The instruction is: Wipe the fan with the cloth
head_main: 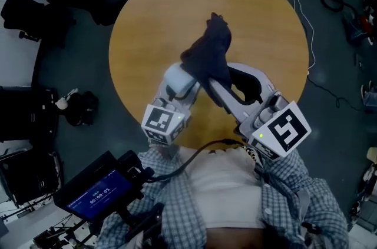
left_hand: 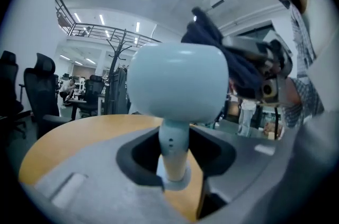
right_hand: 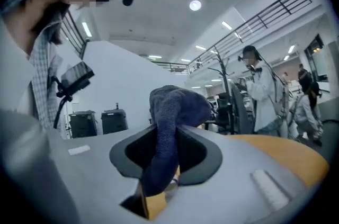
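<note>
A small white fan [head_main: 177, 82] with a rounded head is held above the round wooden table [head_main: 253, 18]. My left gripper [head_main: 179, 93] is shut on it. In the left gripper view the fan's thin stem [left_hand: 174, 151] stands upright between the jaws, under the pale head [left_hand: 177, 88]. A dark blue cloth [head_main: 209, 53] is bunched in my right gripper [head_main: 215, 86], just right of the fan and touching its head. In the right gripper view the cloth [right_hand: 169, 127] is pinched between the jaws and stands up out of them. From the left gripper view the cloth [left_hand: 222, 48] hangs over the right gripper [left_hand: 265, 69].
Black office chairs [head_main: 29, 12] stand on the floor to the left of the table. A device with a lit screen [head_main: 97, 189] sits near my left side. Cables [head_main: 294, 0] run over the floor at the right. A person [right_hand: 259, 90] stands beyond the table.
</note>
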A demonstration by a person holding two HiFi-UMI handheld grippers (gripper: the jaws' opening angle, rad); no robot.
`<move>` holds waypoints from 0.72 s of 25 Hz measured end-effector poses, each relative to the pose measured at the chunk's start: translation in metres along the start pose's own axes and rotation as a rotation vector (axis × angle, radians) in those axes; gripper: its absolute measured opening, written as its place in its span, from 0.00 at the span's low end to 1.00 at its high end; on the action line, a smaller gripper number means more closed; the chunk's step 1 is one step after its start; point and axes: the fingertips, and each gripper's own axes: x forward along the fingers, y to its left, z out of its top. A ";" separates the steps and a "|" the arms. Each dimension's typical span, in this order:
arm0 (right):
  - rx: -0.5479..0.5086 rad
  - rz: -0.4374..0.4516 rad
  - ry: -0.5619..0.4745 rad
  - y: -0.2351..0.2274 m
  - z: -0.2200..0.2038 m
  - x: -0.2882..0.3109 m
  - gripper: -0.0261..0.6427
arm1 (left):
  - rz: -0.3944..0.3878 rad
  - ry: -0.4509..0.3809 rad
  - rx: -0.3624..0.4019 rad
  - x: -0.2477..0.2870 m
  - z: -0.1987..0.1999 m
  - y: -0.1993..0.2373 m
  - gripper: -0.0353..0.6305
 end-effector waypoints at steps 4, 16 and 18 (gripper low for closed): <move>-0.164 0.127 0.077 0.048 -0.012 0.019 0.19 | -0.011 -0.029 -0.010 0.005 0.007 0.003 0.28; -0.092 -0.035 0.306 -0.024 -0.131 0.004 0.19 | -0.063 -0.122 -0.080 0.005 0.030 0.001 0.27; -0.056 -0.073 0.361 -0.042 -0.159 -0.002 0.19 | -0.081 -0.122 -0.077 0.005 0.030 -0.003 0.27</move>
